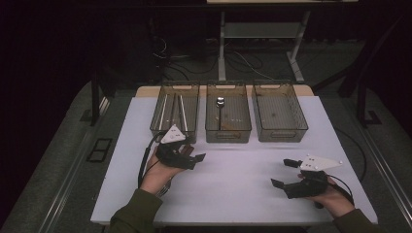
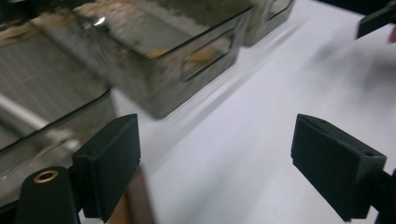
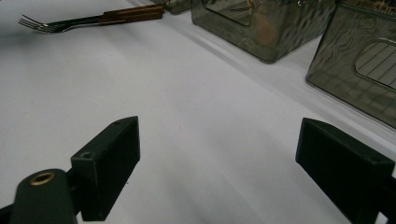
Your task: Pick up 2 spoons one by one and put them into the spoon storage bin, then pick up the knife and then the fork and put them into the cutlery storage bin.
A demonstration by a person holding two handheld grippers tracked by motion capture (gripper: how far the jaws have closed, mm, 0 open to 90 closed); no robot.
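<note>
A white table (image 1: 233,189) carries three smoky clear bins in a row at its far edge. The left bin (image 1: 175,110) holds long metal utensils lying lengthwise; the middle bin (image 1: 228,112) holds a spoon (image 1: 220,103) with its bowl toward the far end; what lies in the right bin (image 1: 279,111) cannot be made out.

The left gripper (image 1: 194,154) sits just in front of the left bin, held in a hand (image 1: 158,172) whose forearm comes up from the bottom edge, jaws pointing right and level, spread wide with nothing between them.

The right gripper (image 1: 283,173) rests low near the table's right front, its jaws pointing left, wide apart and empty.

In the right gripper view a wooden-handled fork (image 3: 88,19) lies flat on the table, its handle end near the bins, well apart from those jaws.
</note>
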